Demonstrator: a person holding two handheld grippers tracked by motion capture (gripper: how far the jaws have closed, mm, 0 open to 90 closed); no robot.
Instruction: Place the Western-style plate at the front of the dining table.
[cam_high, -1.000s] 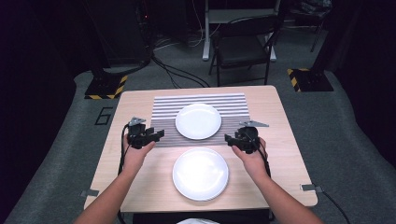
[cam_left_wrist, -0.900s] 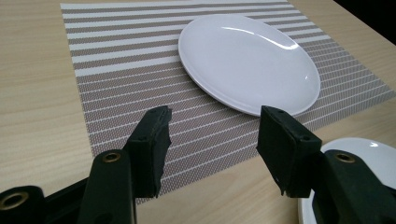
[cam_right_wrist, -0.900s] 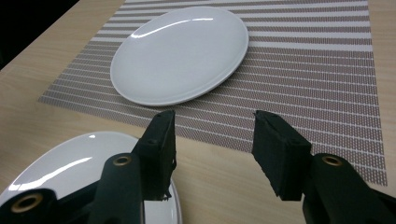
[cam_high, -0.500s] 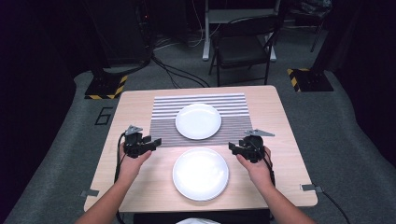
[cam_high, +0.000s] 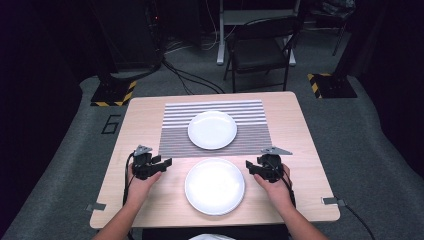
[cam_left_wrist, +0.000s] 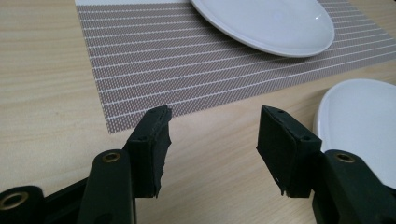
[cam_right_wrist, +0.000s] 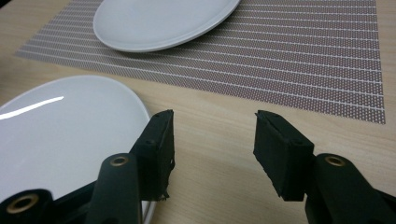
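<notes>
Dark floor and a folding chair (cam_high: 260, 50) surround a light wooden table (cam_high: 300, 120), on which a grey striped placemat (cam_high: 175, 130) lies toward the far side. One white plate (cam_high: 212, 129) sits on the placemat; a second, nearer white plate (cam_high: 215, 185) rests on bare wood just in front of the mat's near edge. The left gripper (cam_high: 161, 163) hovers low just left of the nearer plate, its jaws spread wide with nothing between them; in the left gripper view the plate's rim (cam_left_wrist: 359, 126) lies just beside the right-hand jaw. The right gripper (cam_high: 251, 167) sits just right of the same plate, jaws likewise wide and empty, with the plate's edge (cam_right_wrist: 70, 135) by one jaw.
</notes>
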